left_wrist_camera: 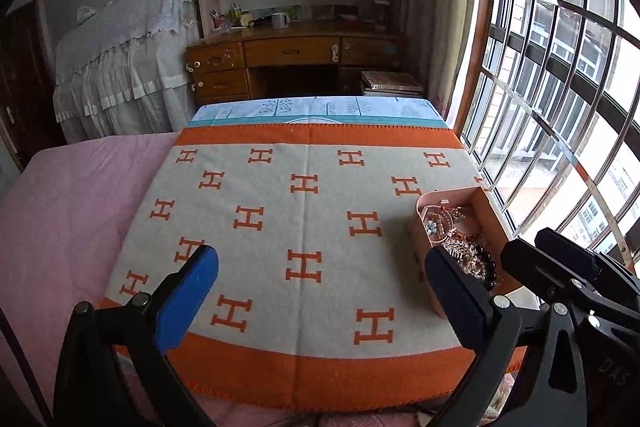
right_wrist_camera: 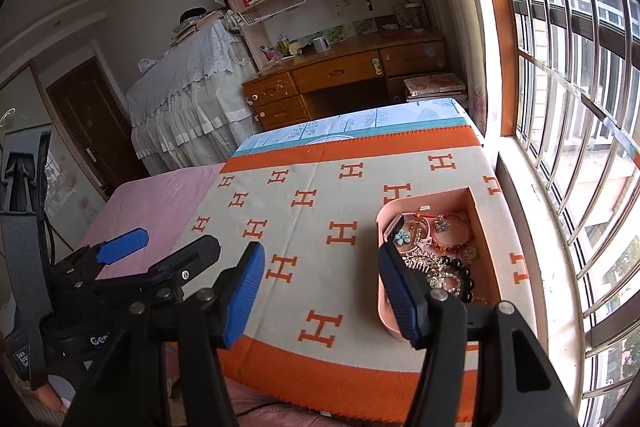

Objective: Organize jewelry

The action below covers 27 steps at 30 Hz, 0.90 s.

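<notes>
A pink open box full of tangled jewelry (bead bracelets, a blue flower clip, chains) sits on the right side of the orange-and-cream blanket, near the window. In the left wrist view the box shows to the right, partly behind a fingertip. My left gripper is open and empty, above the blanket's near half. My right gripper is open and empty, its right finger over the box's near left wall. The left gripper also shows at lower left in the right wrist view.
The blanket lies on a bed with a pink sheet to the left. A barred window runs along the right edge. A wooden desk, bookshelves and a cloth-covered cabinet stand beyond the bed's far end.
</notes>
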Tool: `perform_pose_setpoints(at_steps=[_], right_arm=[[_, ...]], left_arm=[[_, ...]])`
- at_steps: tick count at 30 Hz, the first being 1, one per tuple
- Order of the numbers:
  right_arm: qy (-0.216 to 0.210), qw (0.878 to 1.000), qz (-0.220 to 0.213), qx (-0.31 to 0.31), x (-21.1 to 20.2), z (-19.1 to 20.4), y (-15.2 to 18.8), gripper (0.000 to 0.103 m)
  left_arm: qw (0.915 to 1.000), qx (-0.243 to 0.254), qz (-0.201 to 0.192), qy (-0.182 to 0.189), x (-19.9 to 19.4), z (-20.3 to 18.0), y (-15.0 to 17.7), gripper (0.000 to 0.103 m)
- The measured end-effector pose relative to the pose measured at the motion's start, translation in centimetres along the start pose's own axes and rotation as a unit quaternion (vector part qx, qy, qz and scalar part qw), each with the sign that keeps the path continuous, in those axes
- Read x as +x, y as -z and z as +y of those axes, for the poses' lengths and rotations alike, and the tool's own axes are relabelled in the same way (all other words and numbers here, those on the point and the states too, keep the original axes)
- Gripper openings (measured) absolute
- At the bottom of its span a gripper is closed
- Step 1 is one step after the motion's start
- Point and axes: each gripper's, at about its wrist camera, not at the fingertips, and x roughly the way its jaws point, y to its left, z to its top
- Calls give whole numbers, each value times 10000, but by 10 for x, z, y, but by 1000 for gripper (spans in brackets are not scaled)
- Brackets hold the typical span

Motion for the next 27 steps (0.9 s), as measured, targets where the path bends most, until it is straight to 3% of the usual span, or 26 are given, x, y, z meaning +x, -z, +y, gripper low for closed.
perform_pose_setpoints(at_steps=[27], right_arm=[[19,10000,44,29,2,-1,0,60]], left_arm=[[9998,-138,118,126,8,4,2,102]])
